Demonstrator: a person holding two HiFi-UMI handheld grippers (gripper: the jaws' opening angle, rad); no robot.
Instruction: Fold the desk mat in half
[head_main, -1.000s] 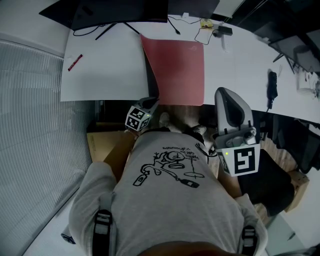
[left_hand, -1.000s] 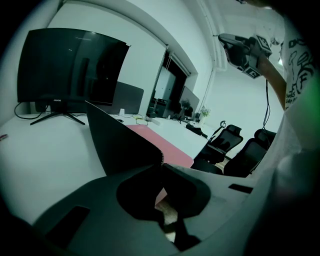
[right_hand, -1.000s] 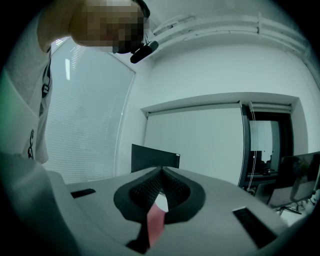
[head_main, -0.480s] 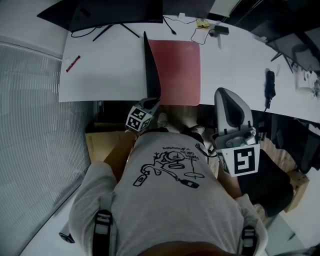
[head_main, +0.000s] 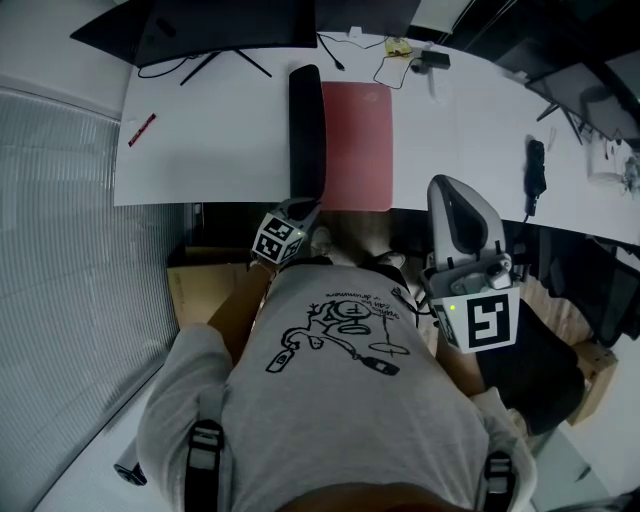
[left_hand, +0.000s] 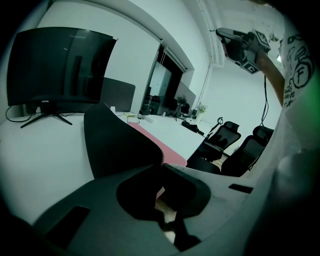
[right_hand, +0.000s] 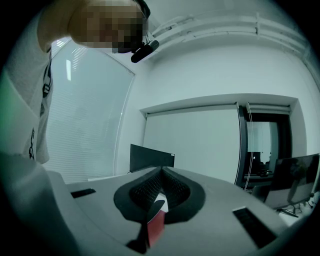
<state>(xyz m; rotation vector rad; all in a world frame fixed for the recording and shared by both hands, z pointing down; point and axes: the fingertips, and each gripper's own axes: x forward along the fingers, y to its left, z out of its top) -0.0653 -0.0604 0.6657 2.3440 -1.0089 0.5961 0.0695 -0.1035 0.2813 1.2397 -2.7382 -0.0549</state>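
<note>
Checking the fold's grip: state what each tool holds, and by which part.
Left tool pinches the desk mat by the raised flap's near corner. Right tool holds nothing, jaws together.

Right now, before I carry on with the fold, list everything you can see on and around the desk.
desk mat: one, red top and black underside, desk centre, left half lifted
desk: one, white, ahead of the person
monitor: one, black, far left of the desk
pen: one, red, left part of the desk
cables: a few, dark, behind the mat
black object: one, right side of the desk, too small to identify
office chairs: two, black, beyond the desk
left hand-held gripper: shut on the mat's lifted edge
right hand-held gripper: shut, holding nothing, right of the mat
</note>
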